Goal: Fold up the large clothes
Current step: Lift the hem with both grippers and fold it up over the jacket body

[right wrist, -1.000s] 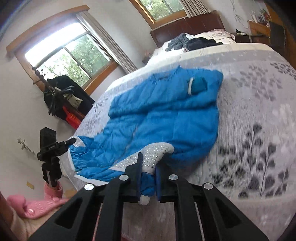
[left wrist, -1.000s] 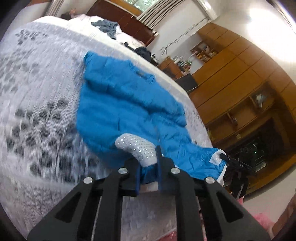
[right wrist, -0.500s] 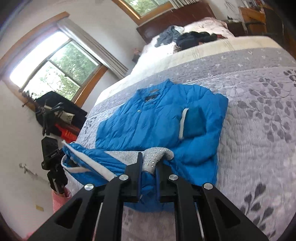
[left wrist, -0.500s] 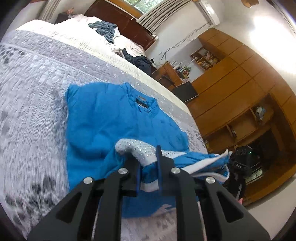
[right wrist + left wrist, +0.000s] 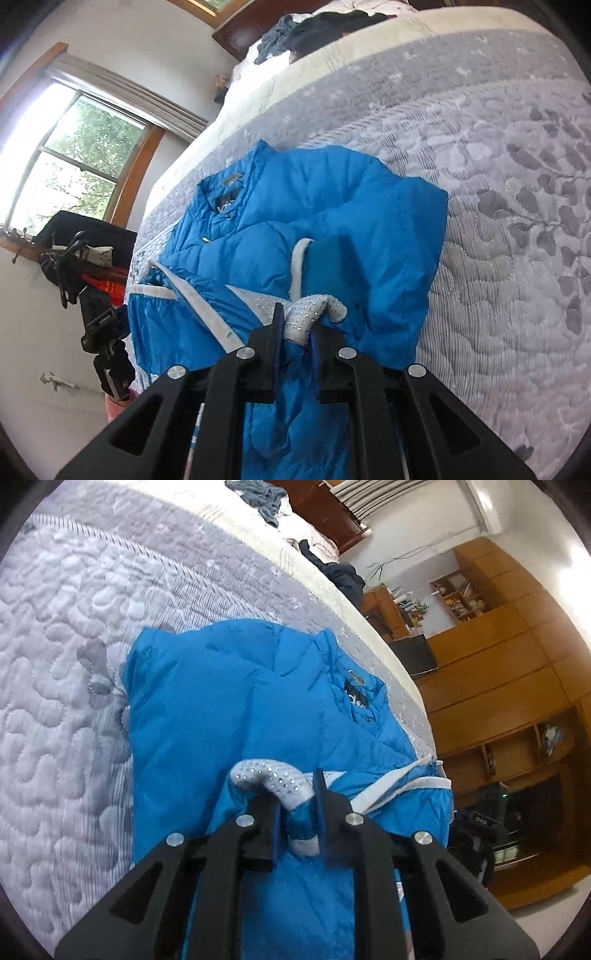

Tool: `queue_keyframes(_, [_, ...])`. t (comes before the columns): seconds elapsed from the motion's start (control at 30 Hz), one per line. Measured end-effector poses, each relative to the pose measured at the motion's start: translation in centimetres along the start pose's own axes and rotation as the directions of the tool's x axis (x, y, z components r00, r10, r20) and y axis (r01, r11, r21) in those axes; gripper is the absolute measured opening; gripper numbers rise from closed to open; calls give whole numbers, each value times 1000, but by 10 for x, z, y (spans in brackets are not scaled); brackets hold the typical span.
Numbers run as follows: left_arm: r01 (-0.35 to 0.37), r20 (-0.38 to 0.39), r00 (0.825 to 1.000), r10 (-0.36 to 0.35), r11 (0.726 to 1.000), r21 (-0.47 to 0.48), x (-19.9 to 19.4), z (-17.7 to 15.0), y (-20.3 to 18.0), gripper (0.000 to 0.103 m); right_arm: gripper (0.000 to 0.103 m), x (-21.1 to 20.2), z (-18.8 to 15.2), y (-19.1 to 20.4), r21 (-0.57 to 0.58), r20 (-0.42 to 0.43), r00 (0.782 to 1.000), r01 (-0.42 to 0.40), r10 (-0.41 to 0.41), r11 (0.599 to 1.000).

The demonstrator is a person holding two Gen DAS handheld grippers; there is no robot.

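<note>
Both clamped on jacket [image 5: 229,716] hem: left gripper [image 5: 297,812], right gripper [image 5: 297,328]. Carry level toward collar at frame centre, then lay flat on bed [image 5: 55,664].

My left gripper [image 5: 297,814] and right gripper [image 5: 297,332] both reach forward, their jaws pinched nearly together on blue fabric.
</note>
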State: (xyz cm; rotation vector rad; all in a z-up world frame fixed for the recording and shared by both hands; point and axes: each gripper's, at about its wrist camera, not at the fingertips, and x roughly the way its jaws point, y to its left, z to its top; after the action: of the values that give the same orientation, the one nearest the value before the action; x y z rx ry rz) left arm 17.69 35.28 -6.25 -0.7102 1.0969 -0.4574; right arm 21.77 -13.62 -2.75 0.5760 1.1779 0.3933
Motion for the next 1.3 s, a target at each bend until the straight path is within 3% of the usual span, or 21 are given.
queue_keyframes(0.17, [37, -10, 999, -37, 999, -15, -11, -2, 0, 19, 22, -10, -3, -7, 20, 0, 998, -66, 66, 998])
queue_keyframes(0.27, [86, 2, 996, -86, 996, -18, -28, -5, 0, 27, 31, -26, -11, -10, 19, 11, 992, -129, 128, 992])
queue_keyframes(0.33, [68, 46, 997, -68, 998, 5, -45, -10, -1, 50, 36, -35, -19, -11, 11, 17, 991, -134, 134, 991])
queue_keyframes(0.37, [55, 76, 996, -57, 998, 25, -56, -12, -3, 52, 39, -38, -20, -10, 6, 24, 992, -126, 126, 992])
queue_keyframes(0.43, [38, 108, 993, -44, 998, 55, -72, -16, -4, 52, 73, -51, -25, -7, -21, 69, 996, -49, 51, 999])
queue_keyframes(0.5, [6, 130, 991, -18, 996, 91, -83, -20, -6, 52, 75, -61, -28, -3, -49, 106, 994, 18, -13, 999])
queue_keyframes(0.63, [-82, 151, 987, 55, 980, 183, -86, -25, -12, 56, 75, -66, -28, 16, -153, 143, 989, 61, -39, 986])
queue_keyframes(0.83, [-167, 129, 983, 130, 926, 338, -50, -17, -31, 63, 80, -37, -14, 44, -333, 160, 977, 187, -140, 924])
queue_keyframes(0.93, [-177, 99, 984, 150, 901, 395, -29, -9, -35, 65, 81, -19, -6, 45, -382, 138, 978, 198, -157, 902])
queue_keyframes(1.07, [-207, 81, 978, 191, 872, 444, -6, -6, -40, 65, 78, 3, -4, 47, -428, 113, 974, 228, -198, 875])
queue_keyframes(1.1, [-230, 90, 973, 212, 860, 455, 0, -6, -41, 64, 65, 6, -5, 47, -439, 114, 972, 236, -207, 867])
queue_keyframes(1.17, [-274, 120, 962, 247, 839, 470, 4, -9, -45, 54, 44, 10, -10, 48, -450, 133, 962, 272, -237, 851])
queue_keyframes(1.2, [-305, 143, 952, 270, 824, 478, 6, -11, -47, 43, 29, 9, -12, 48, -457, 144, 961, 278, -238, 845])
queue_keyframes(1.23, [-323, 159, 946, 281, 815, 482, 6, -13, -49, 31, 22, 5, -15, 48, -459, 150, 965, 262, -216, 849])
queue_keyframes(1.3, [-335, 192, 942, 275, 812, 478, -1, -18, -53, 18, 18, -6, -20, 51, -453, 185, 963, 259, -194, 853])
